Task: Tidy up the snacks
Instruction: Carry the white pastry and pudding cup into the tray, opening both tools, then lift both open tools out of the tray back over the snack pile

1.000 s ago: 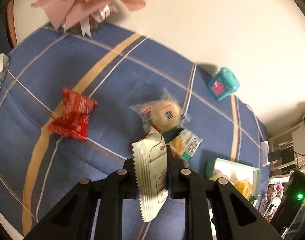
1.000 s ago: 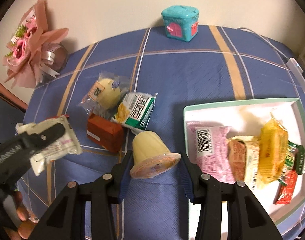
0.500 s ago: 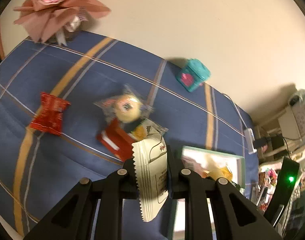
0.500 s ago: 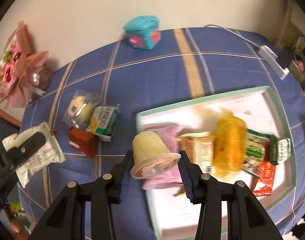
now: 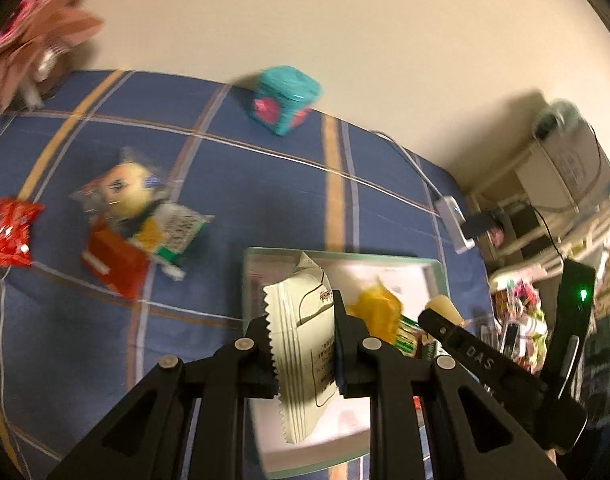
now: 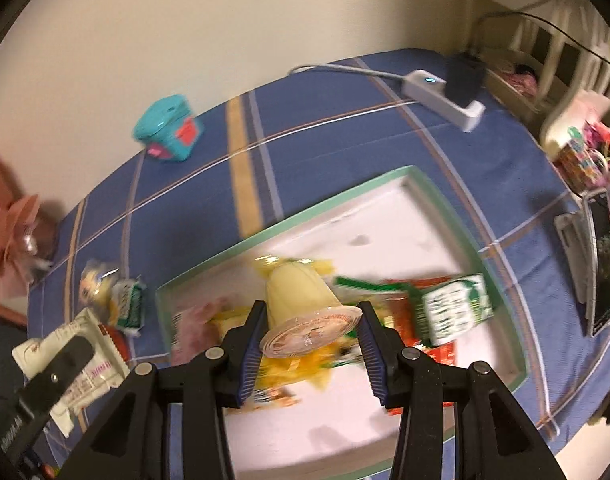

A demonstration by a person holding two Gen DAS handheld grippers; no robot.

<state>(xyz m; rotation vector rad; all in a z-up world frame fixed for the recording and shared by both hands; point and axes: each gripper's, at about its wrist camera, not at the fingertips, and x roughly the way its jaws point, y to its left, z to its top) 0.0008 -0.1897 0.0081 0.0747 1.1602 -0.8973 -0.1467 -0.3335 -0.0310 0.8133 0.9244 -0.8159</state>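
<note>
Looking along the left wrist view: my left gripper (image 5: 303, 344) is clamped on a cream sachet (image 5: 305, 340), pinched across its flat middle with the serrated seam running free on the left. I judge it light, limp and crushable, so a grip on the flat panel serves better than one on the seam. It hangs above the near-left part of the green-rimmed tray (image 5: 345, 255), while a red packet (image 5: 113, 266) and other snacks lie loose on the blue cloth (image 5: 265, 196).

Right wrist view: my right gripper (image 6: 311, 346) is closed on a jelly cup (image 6: 305, 308), pads bearing on its wide foil-lidded rim, above the tray (image 6: 449, 200). I judge the cup stiff, heavier and slick-walled; the rim is the sound hold.
</note>
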